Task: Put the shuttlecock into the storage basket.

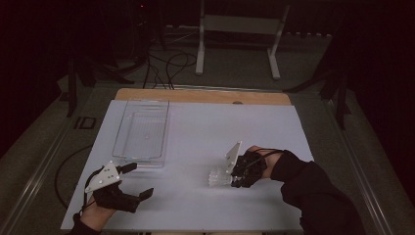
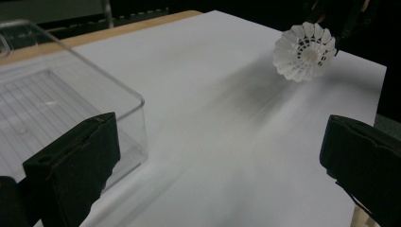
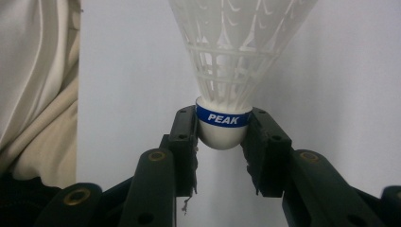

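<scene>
Left gripper (image 1: 134, 180) near me, jaws apart, nothing between them.
I have the right gripper (image 3: 221, 135) clamped on the shuttlecock (image 3: 227, 71) cork; clear tray (image 1: 142, 129) sits far left.

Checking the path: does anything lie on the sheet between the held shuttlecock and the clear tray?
Nothing visible does. The right claw grips the shuttlecock by its cork; bare white sheet separates it from the clear tray.

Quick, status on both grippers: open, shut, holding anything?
Left gripper: open, jaws wide apart, nothing between them, near the clear tray.
Right gripper: shut on the white shuttlecock, clamped at its cork base.
</scene>
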`<state>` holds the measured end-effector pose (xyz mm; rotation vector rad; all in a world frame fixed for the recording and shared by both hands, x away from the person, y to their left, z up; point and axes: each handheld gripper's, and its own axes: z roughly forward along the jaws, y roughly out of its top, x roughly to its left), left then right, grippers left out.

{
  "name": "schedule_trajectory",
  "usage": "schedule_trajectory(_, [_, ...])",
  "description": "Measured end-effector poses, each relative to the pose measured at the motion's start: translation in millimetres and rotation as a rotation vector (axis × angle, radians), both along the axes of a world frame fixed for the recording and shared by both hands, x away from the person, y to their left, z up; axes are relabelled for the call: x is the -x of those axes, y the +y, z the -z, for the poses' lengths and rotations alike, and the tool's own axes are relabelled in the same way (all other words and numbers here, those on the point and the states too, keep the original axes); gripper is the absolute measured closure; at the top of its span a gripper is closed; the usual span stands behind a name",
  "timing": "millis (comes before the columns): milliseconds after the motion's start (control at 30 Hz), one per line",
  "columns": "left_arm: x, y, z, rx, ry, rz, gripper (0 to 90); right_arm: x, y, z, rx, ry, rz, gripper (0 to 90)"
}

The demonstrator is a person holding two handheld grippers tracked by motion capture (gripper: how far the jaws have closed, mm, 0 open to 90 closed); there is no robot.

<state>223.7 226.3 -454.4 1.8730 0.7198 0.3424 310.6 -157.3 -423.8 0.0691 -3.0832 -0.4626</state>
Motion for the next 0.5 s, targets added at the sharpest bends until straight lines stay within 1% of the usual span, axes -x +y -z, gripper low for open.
schedule_trajectory(33, [0.0,0.0,0.0,0.0,0.0,0.0,0.0,0.0,0.0,0.0,0.0,0.0,0.0,66.1])
schedule_trajectory(67, [-1.3,-1.4,-5.2,-0.01,-0.004,0.006,0.0,0.7,1.9,-0.3,0.001,-0.006,-0.005,66.1])
schedule_trajectory(100, [-1.3,-1.4,-5.2,-0.01,-0.004,0.006,0.0,0.7,1.9,-0.3,0.001,-0.006,-0.005,66.1])
schedule_trajectory(167, [-3.7,-2.5,-9.8,-0.017,0.001,0.01,0.0,1.5,3.2,-1.0,0.006,-0.001,0.0,66.2])
schedule_trajectory(200, [-5.0,-3.2,-11.9,-0.021,0.003,0.012,0.0,1.5,3.9,-1.2,0.002,-0.002,-0.009,66.1])
schedule_trajectory(300, [-9.1,-5.6,-17.7,-0.022,0.018,0.016,0.0,2.1,4.8,-2.4,0.006,0.0,-0.012,66.2])
schedule_trajectory(333, [-10.5,-6.8,-19.6,-0.023,0.026,0.019,0.0,2.1,4.8,-2.4,0.006,0.0,-0.012,66.2])
schedule_trajectory(400, [-15.1,-11.2,-25.7,-0.028,0.057,0.035,0.0,3.3,5.7,-4.7,-0.003,-0.004,-0.019,66.1])
schedule_trajectory(433, [-15.1,-11.2,-25.7,-0.028,0.057,0.035,0.0,3.3,5.7,-4.7,-0.003,-0.004,-0.019,66.1])
schedule_trajectory(467, [-16.8,-13.1,-27.7,-0.026,0.067,0.037,0.0,4.0,6.2,-5.4,-0.003,-0.006,-0.016,66.1])
schedule_trajectory(500, [-20.3,-16.4,-31.7,-0.034,0.073,0.044,0.0,4.4,7.2,-6.6,-0.001,-0.005,-0.024,66.1])
